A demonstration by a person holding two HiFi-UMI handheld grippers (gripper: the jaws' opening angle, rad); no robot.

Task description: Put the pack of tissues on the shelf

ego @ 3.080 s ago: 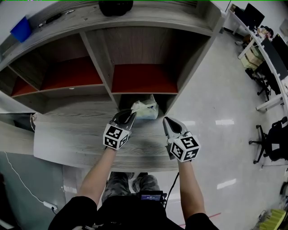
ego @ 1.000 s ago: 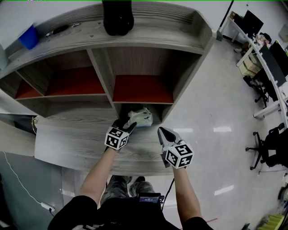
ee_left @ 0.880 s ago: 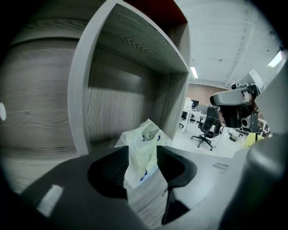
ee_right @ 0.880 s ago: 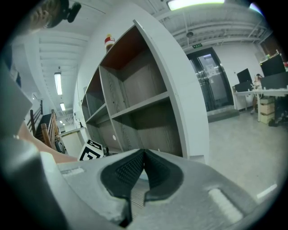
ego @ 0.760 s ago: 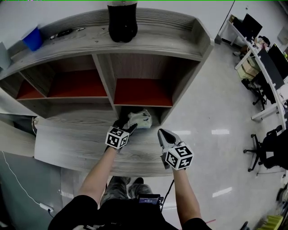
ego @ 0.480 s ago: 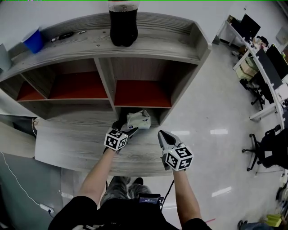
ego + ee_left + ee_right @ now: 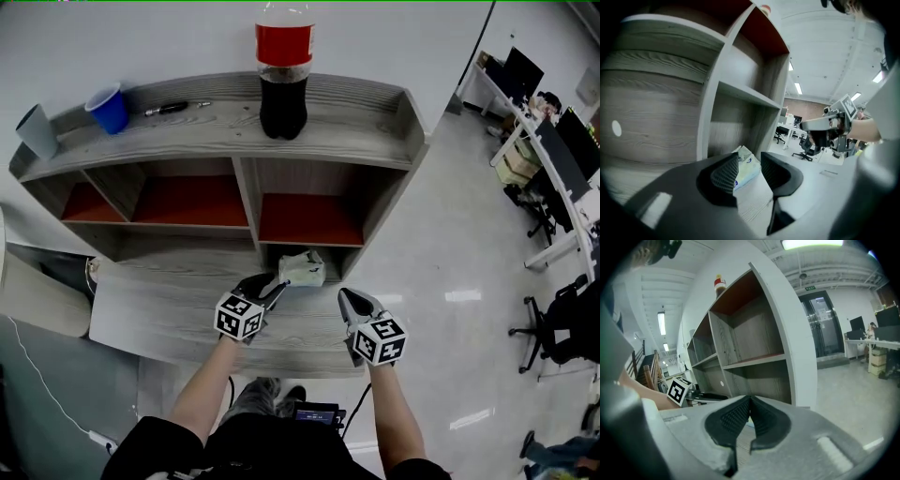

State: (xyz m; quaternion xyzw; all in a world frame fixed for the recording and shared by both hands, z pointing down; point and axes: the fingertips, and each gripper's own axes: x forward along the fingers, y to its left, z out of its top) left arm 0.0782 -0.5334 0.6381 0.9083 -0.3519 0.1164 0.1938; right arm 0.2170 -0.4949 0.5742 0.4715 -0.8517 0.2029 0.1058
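The left tongs (image 7: 274, 281) stand at a middling width, having just been closing. The pack of tissues (image 7: 302, 267) shows through their gap in the left gripper view, but it lies just past the tips at about 1 o'clock. The pads do not seem to press on it. The right tongs (image 7: 750, 401) are closed tip to tip on nothing and hang beside the left pair, at its 4 o'clock in the head view.

The pack lies in the lowest right bay of the shelf (image 7: 356, 112), near the front edge and a little rumpled. By my reading the placing itself is done. What remains is to draw the left tongs clear, and perhaps to nudge the pack deeper if it should sit further in.

Both hands hover over the grey wood worktop (image 7: 159, 314), which runs under the shelf. Above the pack, at 12 o'clock, is a bay with a red back panel, and more such bays lie toward 10 o'clock. On the top board stand a cola bottle (image 7: 283, 84), a blue cup (image 7: 109, 109), a pen (image 7: 174, 109) and a grey cup (image 7: 37, 131). Toward 3 o'clock a pale glossy floor (image 7: 441, 244) runs out to office desks (image 7: 553, 141) and chairs (image 7: 548, 328).
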